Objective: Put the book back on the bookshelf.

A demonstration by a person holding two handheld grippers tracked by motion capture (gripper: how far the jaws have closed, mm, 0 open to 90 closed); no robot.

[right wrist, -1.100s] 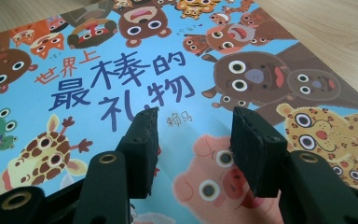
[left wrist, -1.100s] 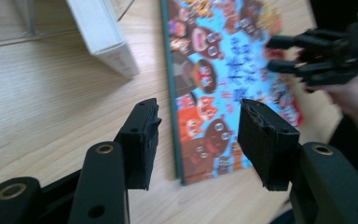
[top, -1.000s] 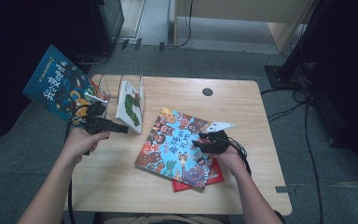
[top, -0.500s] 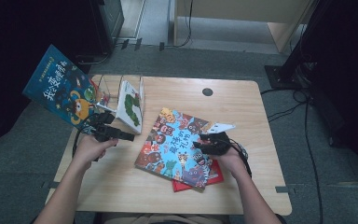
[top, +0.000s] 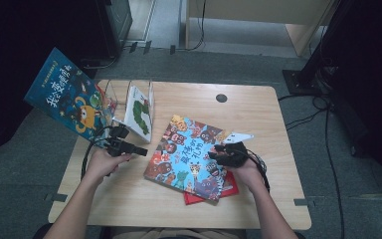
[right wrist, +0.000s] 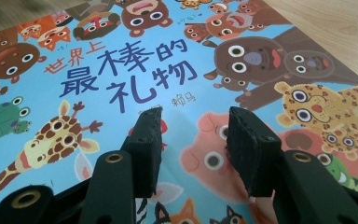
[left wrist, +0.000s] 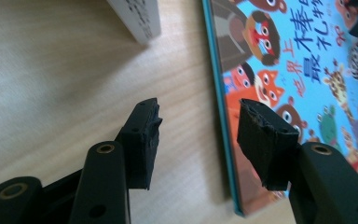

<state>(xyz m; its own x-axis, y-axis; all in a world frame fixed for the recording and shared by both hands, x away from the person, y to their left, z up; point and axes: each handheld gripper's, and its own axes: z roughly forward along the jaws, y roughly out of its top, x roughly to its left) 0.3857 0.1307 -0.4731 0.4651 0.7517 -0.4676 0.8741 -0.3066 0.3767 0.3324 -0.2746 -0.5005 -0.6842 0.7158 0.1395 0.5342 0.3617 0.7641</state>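
A blue picture book with cartoon animals [top: 189, 157] lies flat mid-table on top of a red book [top: 229, 189]. My left gripper [top: 137, 149] hovers low at this book's left edge. In the left gripper view its jaws [left wrist: 198, 130] stand open astride the teal edge of the book [left wrist: 298, 70], pressing on nothing. My right gripper [top: 216, 152] rests over the book's right part. In the right gripper view its fingertips [right wrist: 196, 135] sit just above the cover [right wrist: 121, 74]. They have just been closing a little, with nothing between them.
A clear stand [top: 129, 92] at the back left holds a white book with a green caterpillar [top: 140, 112]. A dark blue book [top: 67, 99] leans past the table's left edge. A round hole [top: 221, 98] sits in the tabletop near the far edge.
My left hand has come down and to the right, from beside the stand to the animal book's left edge. The right hand has stayed where it was.
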